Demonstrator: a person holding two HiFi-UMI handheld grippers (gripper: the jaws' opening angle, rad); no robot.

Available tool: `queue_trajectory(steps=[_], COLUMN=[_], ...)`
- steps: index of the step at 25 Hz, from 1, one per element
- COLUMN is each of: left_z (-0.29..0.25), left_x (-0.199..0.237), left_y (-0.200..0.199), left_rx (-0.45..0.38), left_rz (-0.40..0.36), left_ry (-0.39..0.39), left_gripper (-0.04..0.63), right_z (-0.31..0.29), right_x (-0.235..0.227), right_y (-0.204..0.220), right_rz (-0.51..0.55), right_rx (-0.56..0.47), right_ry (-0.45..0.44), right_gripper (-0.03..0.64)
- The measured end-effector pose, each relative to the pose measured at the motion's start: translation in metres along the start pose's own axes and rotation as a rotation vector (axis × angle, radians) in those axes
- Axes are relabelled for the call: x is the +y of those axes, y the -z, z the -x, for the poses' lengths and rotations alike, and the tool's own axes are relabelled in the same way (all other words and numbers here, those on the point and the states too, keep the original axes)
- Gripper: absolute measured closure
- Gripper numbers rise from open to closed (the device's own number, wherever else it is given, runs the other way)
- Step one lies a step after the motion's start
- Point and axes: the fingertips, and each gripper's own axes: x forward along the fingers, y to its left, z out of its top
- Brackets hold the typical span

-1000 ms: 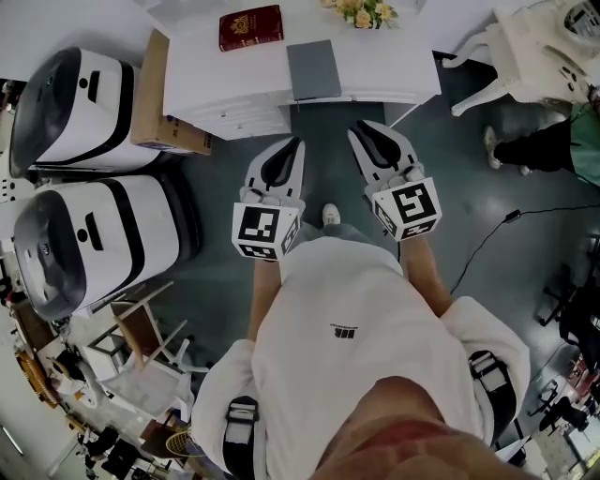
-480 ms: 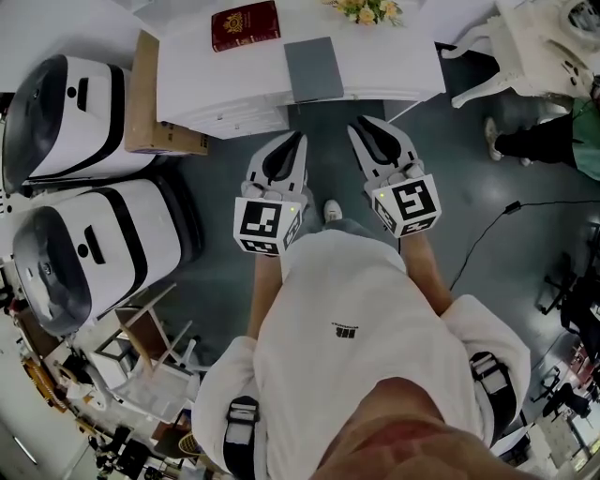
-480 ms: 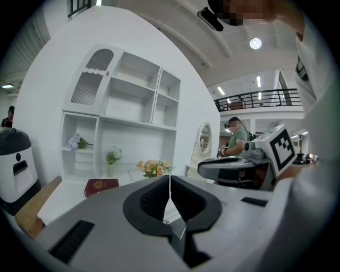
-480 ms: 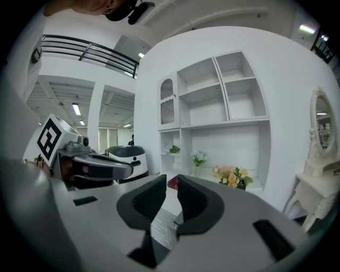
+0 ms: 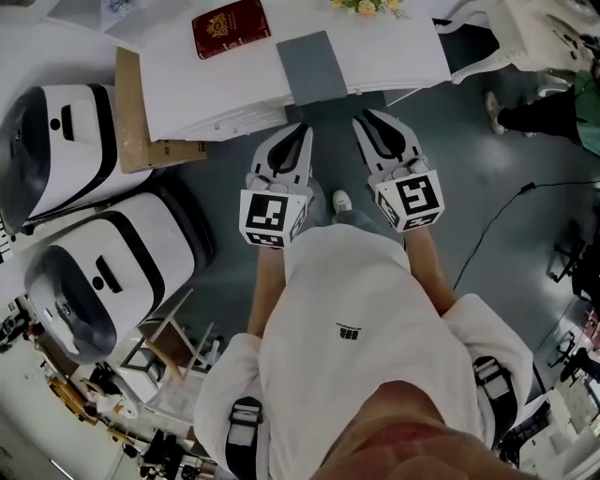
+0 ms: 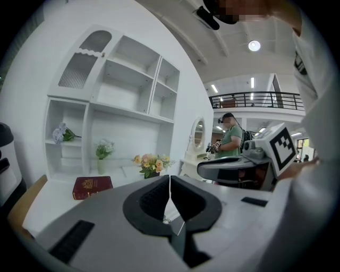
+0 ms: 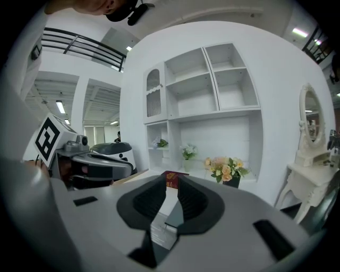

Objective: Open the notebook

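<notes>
A closed grey notebook (image 5: 314,64) lies flat at the front edge of a white table (image 5: 216,89). Both grippers hang over the floor just short of that edge, pointing at the table. My left gripper (image 5: 302,128) is below the notebook's left corner, jaws shut with nothing between them (image 6: 169,178). My right gripper (image 5: 362,118) is below its right corner, jaws a narrow gap apart and holding nothing (image 7: 172,178). Through that gap the notebook (image 7: 173,212) shows ahead. Neither gripper touches it.
A dark red book (image 5: 230,28) and a flower pot (image 5: 367,6) sit further back on the table. A cardboard box (image 5: 136,103) and two white machines (image 5: 56,159) (image 5: 103,281) stand at the left. A white chair (image 5: 553,37) and another person (image 5: 553,117) are at the right.
Both grippers have moved forward and lower, closing on the table's front edge. The notebook now lies just ahead of their tips. Jaw openings look unchanged.
</notes>
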Motion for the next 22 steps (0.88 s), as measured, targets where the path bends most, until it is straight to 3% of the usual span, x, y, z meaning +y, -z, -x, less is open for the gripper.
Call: queue_trajectory(steps=[22], left_z=[-0.095], left_x=[0.059], left_y=[0.059], left_rx=[0.146], left_rz=[0.010], left_ry=[0.244], left_gripper=[0.595], right_z=[-0.090], right_x=[-0.044], right_y=[0.083], right_rz=[-0.114], right_rx=[0.161], right_ry=[0.204], right_gripper=[0.572])
